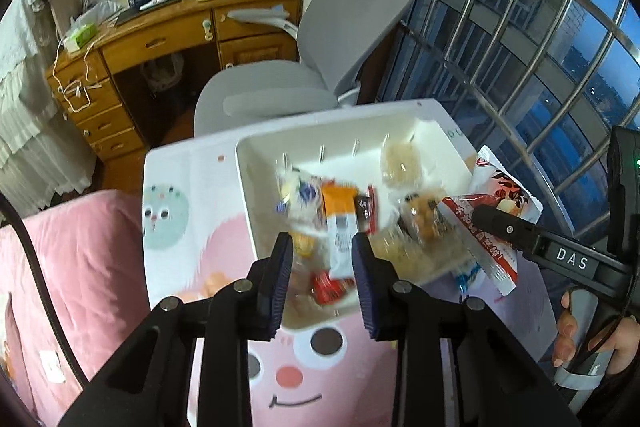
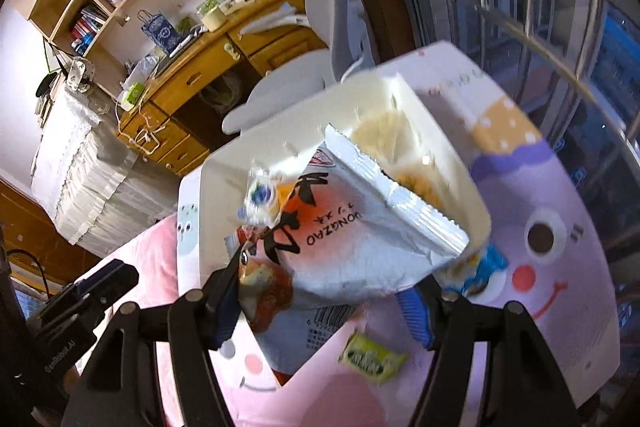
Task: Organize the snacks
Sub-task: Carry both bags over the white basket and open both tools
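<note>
Over cartoon table (image 2: 560, 187), right gripper (image 2: 324, 303) clamps white snack bag (image 2: 360, 239).

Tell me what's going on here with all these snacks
A person is sorting snacks with handheld tongs. The right tongs are clamped on a large white and red snack bag, held above the white bin that already holds several packets. The left tongs are shut and empty. A small yellow-green packet lies on the cartoon-print cloth.

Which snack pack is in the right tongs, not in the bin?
The large white-and-red bag, clamped between the right tongs and lifted over the white bin. The other packs lie loose inside the bin or on the cloth.
</note>
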`<state>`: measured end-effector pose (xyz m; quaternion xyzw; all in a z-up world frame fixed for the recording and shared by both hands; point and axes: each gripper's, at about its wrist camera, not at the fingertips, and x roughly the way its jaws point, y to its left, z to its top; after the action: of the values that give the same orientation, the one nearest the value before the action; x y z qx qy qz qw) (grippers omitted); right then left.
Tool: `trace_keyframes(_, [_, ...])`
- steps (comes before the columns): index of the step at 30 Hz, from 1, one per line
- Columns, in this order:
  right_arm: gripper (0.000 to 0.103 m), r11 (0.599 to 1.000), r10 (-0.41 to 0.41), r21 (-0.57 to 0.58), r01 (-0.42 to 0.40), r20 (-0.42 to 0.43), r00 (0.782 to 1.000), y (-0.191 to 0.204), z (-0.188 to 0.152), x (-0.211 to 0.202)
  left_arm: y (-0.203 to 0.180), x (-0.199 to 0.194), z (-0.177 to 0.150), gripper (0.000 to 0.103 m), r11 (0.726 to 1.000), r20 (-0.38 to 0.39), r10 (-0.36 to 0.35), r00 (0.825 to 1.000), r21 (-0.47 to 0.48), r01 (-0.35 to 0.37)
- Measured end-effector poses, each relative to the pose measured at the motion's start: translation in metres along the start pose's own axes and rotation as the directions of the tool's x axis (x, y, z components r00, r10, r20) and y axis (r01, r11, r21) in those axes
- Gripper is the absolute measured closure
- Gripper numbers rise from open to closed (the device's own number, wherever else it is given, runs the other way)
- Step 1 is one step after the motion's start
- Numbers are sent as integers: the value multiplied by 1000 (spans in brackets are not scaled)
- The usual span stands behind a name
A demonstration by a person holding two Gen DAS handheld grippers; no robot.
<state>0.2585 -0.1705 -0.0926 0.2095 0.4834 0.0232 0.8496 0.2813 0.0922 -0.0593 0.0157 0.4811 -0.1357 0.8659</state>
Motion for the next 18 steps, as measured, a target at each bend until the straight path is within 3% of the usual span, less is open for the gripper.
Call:
trace_keyframes(5, [32, 999, -34, -25, 33, -12, 999, 3, 12, 14, 1, 5, 8, 74, 1000, 2, -21, 1000, -13, 21])
trace_keyframes(12, [28, 999, -43, 25, 44, -33, 999, -6, 7, 16, 7, 10, -2, 73, 999, -46, -37, 998, -38, 35])
trace_keyframes(18, [28, 998, -55, 40, 55, -13, 998, -11, -1, -2, 9, 5, -21, 54, 997, -76, -41, 996, -65, 37])
